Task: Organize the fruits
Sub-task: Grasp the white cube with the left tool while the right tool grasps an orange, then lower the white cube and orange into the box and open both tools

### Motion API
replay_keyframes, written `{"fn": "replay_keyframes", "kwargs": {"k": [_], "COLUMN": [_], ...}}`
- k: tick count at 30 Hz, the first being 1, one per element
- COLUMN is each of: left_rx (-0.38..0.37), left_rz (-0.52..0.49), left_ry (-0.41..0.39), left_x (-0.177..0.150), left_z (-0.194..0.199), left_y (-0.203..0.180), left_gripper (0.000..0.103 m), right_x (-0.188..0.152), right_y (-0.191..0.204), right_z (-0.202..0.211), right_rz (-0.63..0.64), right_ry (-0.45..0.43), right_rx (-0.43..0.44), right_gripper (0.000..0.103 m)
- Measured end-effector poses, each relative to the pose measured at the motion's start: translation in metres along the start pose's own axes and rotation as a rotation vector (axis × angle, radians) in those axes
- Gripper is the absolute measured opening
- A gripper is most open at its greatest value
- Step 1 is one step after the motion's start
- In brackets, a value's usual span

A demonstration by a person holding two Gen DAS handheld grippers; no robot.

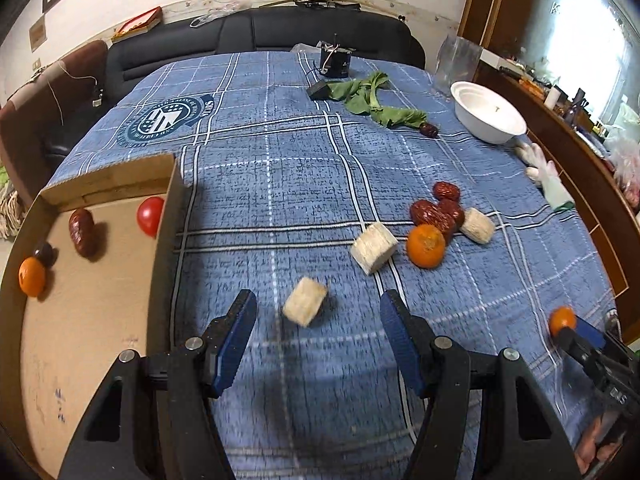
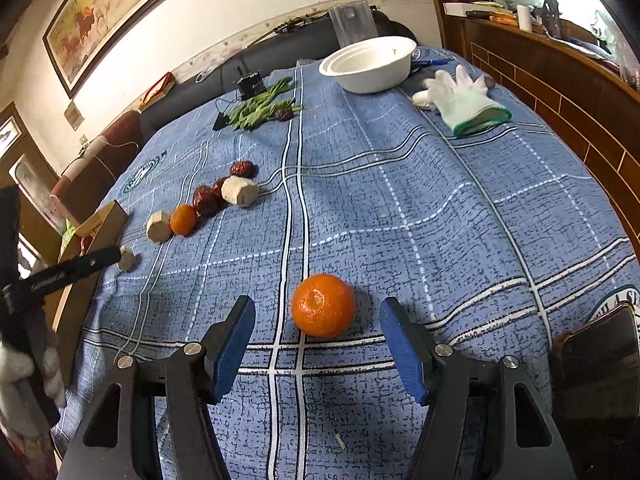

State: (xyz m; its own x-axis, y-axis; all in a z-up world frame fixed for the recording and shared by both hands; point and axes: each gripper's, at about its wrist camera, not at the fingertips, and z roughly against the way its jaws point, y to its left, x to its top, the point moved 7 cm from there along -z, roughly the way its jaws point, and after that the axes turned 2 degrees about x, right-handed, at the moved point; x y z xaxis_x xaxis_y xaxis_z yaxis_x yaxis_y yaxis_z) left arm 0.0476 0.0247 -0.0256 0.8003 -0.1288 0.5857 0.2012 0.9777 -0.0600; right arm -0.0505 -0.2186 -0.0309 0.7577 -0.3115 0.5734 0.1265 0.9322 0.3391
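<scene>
The left gripper [image 1: 318, 316] is held wide apart with nothing in it, low in the middle of the left wrist view. A pale block [image 1: 305, 306] lies on the blue cloth [image 1: 280, 152] between its two fingers, and it is not touched.

At the left of that view a cardboard box [image 1: 92, 300] is seen. A small orange [image 1: 32, 276], a red tomato [image 1: 150, 215] and a dark red date [image 1: 81, 227] are kept inside it.

More dates [image 1: 438, 210], another orange [image 1: 426, 246] and two more pale blocks [image 1: 374, 247] are spread at the middle right.

In the right wrist view the right gripper [image 2: 318, 316] is also held wide apart. A big orange [image 2: 323, 311] sits on the cloth between its fingers, free on both sides. A white bowl [image 2: 370, 63] and a white glove [image 2: 464, 98] are seen at the top.
</scene>
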Motion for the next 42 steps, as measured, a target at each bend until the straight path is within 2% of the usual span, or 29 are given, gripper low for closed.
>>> {"fn": "replay_keyframes", "kwargs": {"k": [5,7,9,10,14,18,20,21,22,23,27,34,39,42], "left_rx": [0.008,0.008,0.004,0.005,0.004,0.006,0.006,0.005,-0.002,-0.008,-0.02,-0.089,-0.093,-0.067], "left_rz": [0.003,0.004,0.0,-0.005,-0.002,-0.009,-0.014,-0.014,-0.01,-0.009,0.0,0.082,0.165,0.237], "left_ry": [0.021,0.027,0.032,0.033,0.033,0.029,0.027,0.026,0.023,0.022,-0.022,-0.094,-0.133,-0.143], "left_x": [0.0,-0.001,-0.003,-0.003,-0.005,-0.005,-0.005,-0.006,-0.007,-0.007,-0.008,-0.013,-0.022,-0.03], "left_z": [-0.015,-0.019,-0.021,-0.022,-0.024,-0.025,-0.025,-0.024,-0.022,-0.02,-0.002,0.043,0.07,0.08], "left_y": [0.001,0.002,0.0,0.0,0.0,-0.002,-0.003,-0.003,-0.003,-0.004,-0.003,0.011,0.043,0.076], "left_gripper": [0.063,0.053,0.034,0.032,0.031,0.032,0.032,0.026,0.018,0.016,0.016,0.016,0.017,0.017], "right_x": [-0.001,-0.001,0.0,0.0,0.003,0.003,0.004,0.004,0.004,0.005,0.003,0.0,0.001,0.0], "right_y": [0.004,0.006,0.009,0.01,0.013,0.012,0.012,0.012,0.012,0.011,0.012,0.031,0.06,0.086], "right_z": [0.0,-0.001,-0.001,-0.002,-0.005,-0.01,-0.01,-0.011,-0.011,-0.011,-0.008,0.006,0.021,0.026], "right_rz": [0.016,0.029,0.038,0.047,0.07,0.065,0.072,0.076,0.08,0.082,0.078,0.107,0.155,0.203], "right_ry": [0.011,0.021,0.026,0.026,0.033,0.042,0.041,0.039,0.037,0.038,0.042,0.013,-0.014,-0.019], "right_rx": [0.016,0.017,0.016,0.014,-0.005,-0.019,-0.033,-0.042,-0.054,-0.063,-0.055,-0.029,0.012,0.049], "right_gripper": [0.069,0.069,0.069,0.069,0.061,0.059,0.053,0.05,0.039,0.034,0.034,0.034,0.034,0.035]}}
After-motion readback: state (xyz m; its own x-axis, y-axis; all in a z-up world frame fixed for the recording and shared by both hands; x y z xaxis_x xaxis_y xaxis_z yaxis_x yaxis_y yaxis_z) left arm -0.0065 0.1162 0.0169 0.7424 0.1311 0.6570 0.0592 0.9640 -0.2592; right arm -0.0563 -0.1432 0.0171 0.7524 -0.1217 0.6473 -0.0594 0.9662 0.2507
